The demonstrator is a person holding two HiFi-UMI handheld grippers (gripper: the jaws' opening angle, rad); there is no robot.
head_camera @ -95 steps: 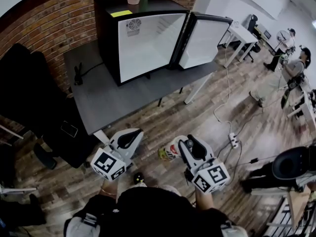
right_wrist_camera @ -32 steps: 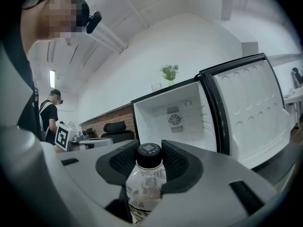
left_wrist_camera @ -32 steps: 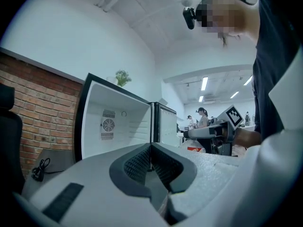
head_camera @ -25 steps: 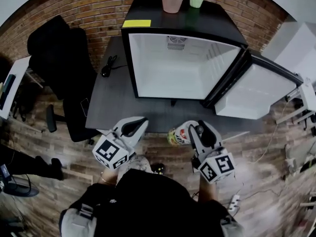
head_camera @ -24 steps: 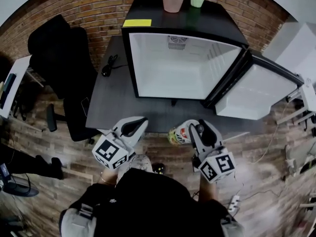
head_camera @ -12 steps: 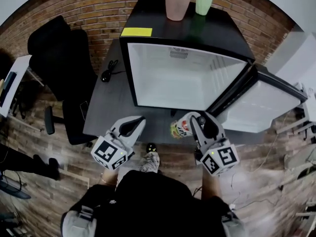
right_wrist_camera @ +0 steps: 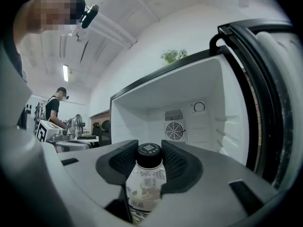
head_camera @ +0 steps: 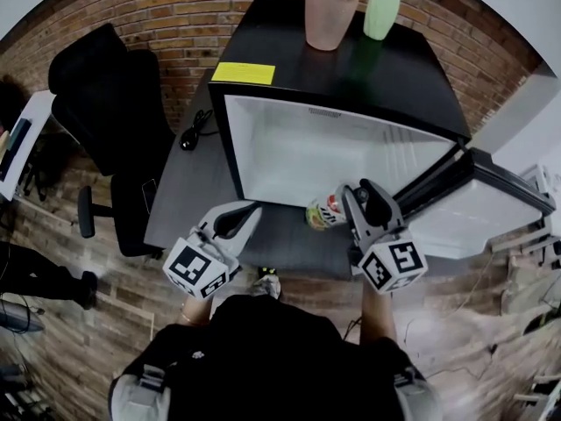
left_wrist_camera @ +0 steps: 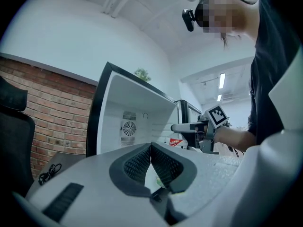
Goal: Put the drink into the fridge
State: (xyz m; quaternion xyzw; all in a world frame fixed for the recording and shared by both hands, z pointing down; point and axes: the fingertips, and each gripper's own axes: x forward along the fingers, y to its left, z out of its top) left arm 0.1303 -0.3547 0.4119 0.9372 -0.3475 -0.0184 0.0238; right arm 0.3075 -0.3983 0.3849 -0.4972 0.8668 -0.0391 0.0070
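Since a second ago the right gripper [head_camera: 340, 204] has come forward to the lower front edge of the open black, white-lined small fridge [head_camera: 289, 152], pinching the clear, black-capped plastic drink bottle [right_wrist_camera: 144, 188]. The left gripper [left_wrist_camera: 150, 148] is pressed together, empty. I think the bottle may knock the frame and slip.

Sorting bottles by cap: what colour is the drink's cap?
Black cap on the drink; right gripper view shows it best.
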